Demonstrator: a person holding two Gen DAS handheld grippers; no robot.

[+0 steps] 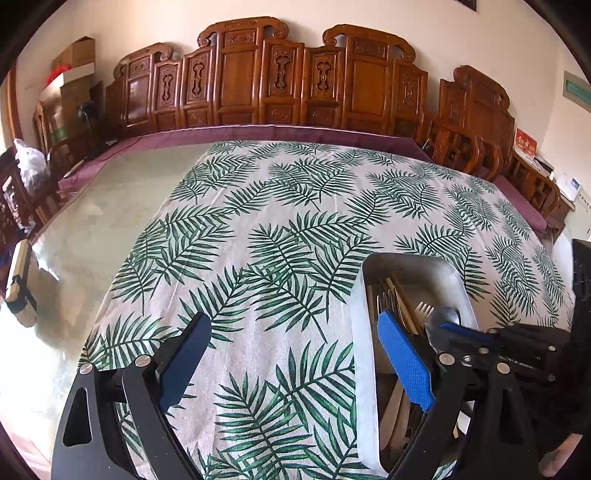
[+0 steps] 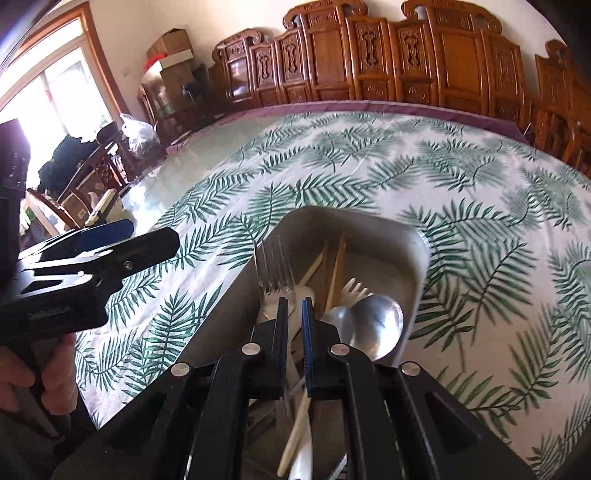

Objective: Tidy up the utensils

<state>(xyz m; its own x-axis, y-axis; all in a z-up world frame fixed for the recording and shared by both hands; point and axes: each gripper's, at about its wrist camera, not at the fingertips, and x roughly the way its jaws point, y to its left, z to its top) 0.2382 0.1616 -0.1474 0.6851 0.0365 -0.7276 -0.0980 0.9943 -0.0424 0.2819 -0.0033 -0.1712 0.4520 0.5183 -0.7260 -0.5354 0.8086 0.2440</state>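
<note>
I see carved wooden chairs (image 1: 280,77) lined along a cream wall (image 1: 155,22) behind the counter (image 1: 122,206). Cardboard boxes (image 2: 171,55) are stacked in the corner, and bright daylight pours through a wood-framed window (image 2: 48,85) on the left.

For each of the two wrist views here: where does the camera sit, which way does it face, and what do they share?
Left wrist: on the left gripper, jaws wide open, angled down over the leaf-print tablecloth; the right gripper enters at right.
Right wrist: on the right gripper, jaws nearly shut, angled down into the metal tray of utensils; the left gripper and a hand show at left.
Shared: tray, tablecloth, carved wooden chairs.
</note>
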